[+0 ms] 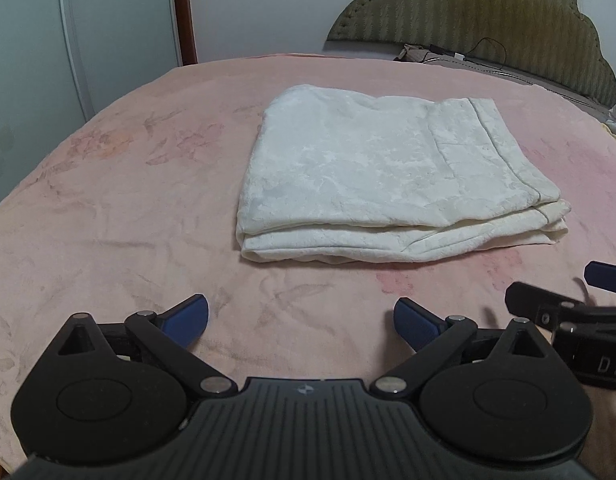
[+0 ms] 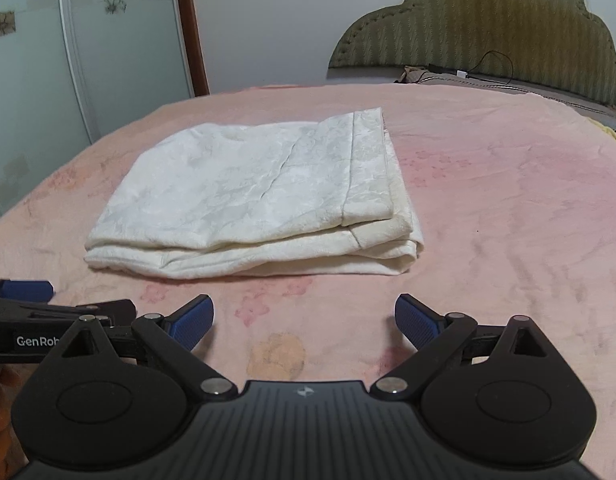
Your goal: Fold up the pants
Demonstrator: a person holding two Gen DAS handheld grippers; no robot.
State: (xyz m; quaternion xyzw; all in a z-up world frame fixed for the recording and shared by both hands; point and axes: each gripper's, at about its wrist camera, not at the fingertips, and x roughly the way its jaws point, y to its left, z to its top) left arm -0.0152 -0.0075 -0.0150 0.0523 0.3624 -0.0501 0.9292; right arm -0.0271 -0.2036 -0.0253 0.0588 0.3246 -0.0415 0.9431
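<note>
The white pants point(image 1: 372, 172) lie folded into a flat, layered rectangle on the pink bed cover point(image 1: 120, 208). In the right wrist view the pants point(image 2: 260, 196) sit ahead and left of centre. My left gripper point(image 1: 301, 318) is open and empty, held just short of the pants' near edge. My right gripper point(image 2: 304, 318) is open and empty, also short of the near edge. Each gripper shows at the side of the other's view: the right one point(image 1: 568, 304) and the left one point(image 2: 48, 308).
A green padded headboard point(image 2: 488, 28) stands at the back right with a black cable point(image 2: 484, 68) along its base. A frosted glass door with flower prints point(image 2: 88, 60) and a brown wooden frame point(image 2: 192, 28) stand at the left. Bare pink cover point(image 2: 508, 200) lies right of the pants.
</note>
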